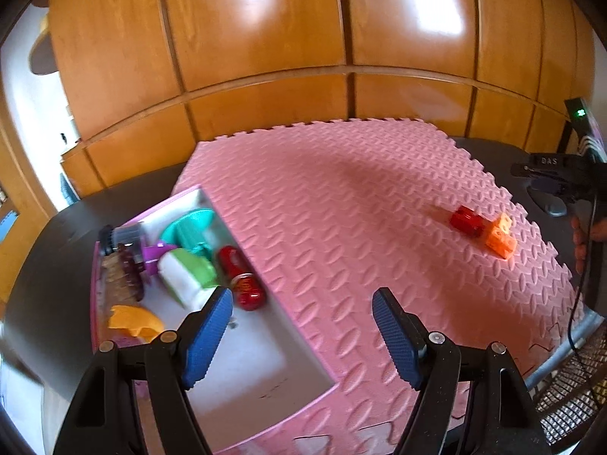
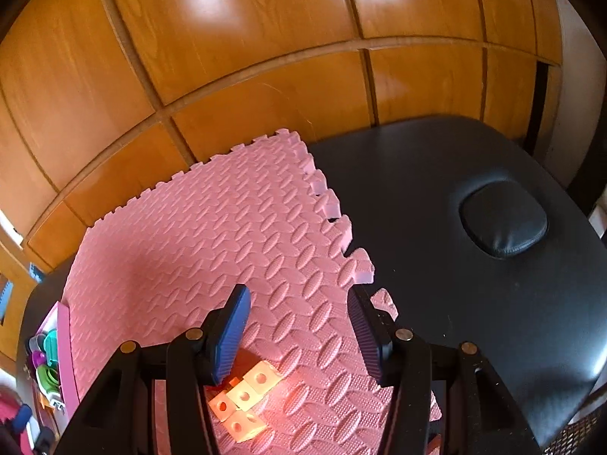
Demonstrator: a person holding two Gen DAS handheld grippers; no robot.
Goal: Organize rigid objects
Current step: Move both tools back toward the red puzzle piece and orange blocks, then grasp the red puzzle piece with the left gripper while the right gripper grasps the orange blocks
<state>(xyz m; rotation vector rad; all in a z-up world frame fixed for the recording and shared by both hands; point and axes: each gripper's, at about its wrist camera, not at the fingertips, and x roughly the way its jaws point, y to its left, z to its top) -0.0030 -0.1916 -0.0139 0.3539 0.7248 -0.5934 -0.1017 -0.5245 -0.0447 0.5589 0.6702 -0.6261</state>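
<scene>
A pink-rimmed box (image 1: pixel 242 375) stands at the left of the pink foam mat (image 1: pixel 341 208). It holds a red toy car (image 1: pixel 242 284), a green-and-white block (image 1: pixel 186 273), a teal piece (image 1: pixel 189 227), a purple piece, a brush and an orange piece (image 1: pixel 132 320). My left gripper (image 1: pixel 303 337) is open and empty above the box's right wall. A red block (image 1: pixel 467 221) and an orange block (image 1: pixel 501 235) lie on the mat's right side. In the right wrist view the orange block (image 2: pixel 242 398) lies under my open, empty right gripper (image 2: pixel 299 337), near its left finger.
The mat lies on a black padded table (image 2: pixel 474 295) with a round cushion (image 2: pixel 502 218) at the right. Wooden cabinet doors (image 1: pixel 265 38) stand behind. The right hand-held gripper's body (image 1: pixel 569 182) shows at the left wrist view's right edge. The box (image 2: pixel 66 349) shows at far left.
</scene>
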